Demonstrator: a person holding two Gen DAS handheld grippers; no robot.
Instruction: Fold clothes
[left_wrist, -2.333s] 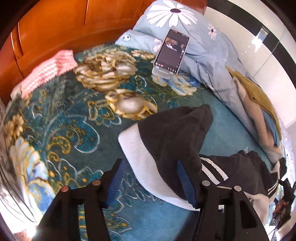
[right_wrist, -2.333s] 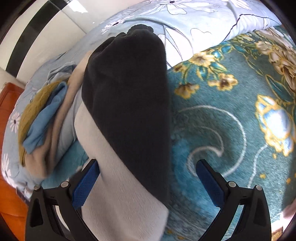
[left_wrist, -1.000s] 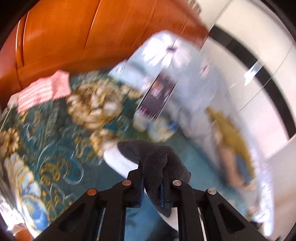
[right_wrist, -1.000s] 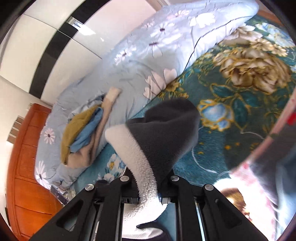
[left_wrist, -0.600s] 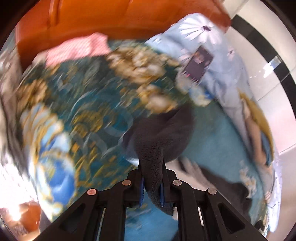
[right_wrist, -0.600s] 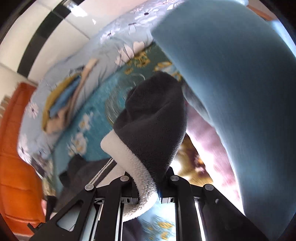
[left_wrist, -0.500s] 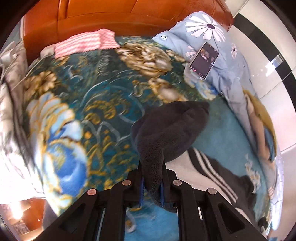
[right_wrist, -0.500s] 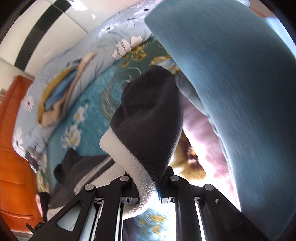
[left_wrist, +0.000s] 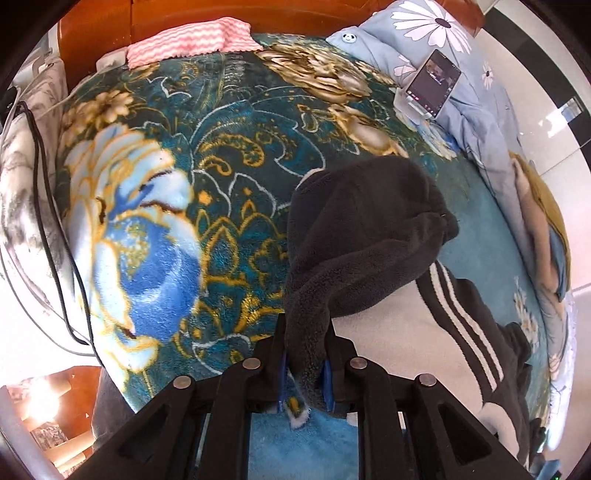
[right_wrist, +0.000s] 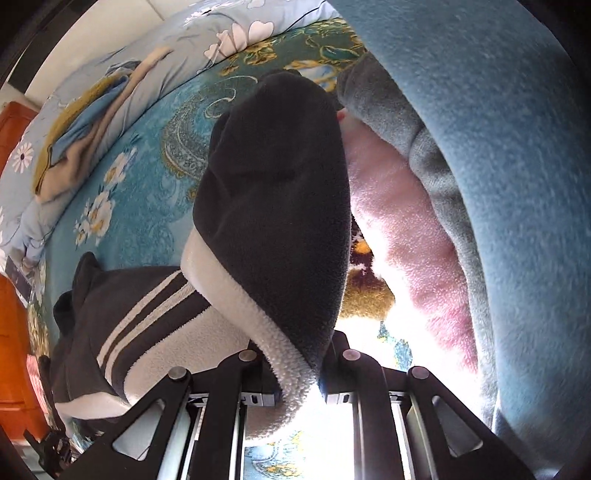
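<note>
left gripper (left_wrist: 303, 380): black plastic frame with triangular cut-outs, four round silver screws in a row, blue pads on the inner faces of the fingers | right gripper (right_wrist: 299, 373): same black frame, four silver screws, pale metal rail near the camera | sleeve (right_wrist: 498, 184): light blue fleece with grey cuff

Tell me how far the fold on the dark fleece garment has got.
Done: the dark fleece garment's end is doubled over its striped part on the blanket. In hand: left tongs and right tongs are opening, fleece between both. Left: release and further folds; side pile awaits.
</note>
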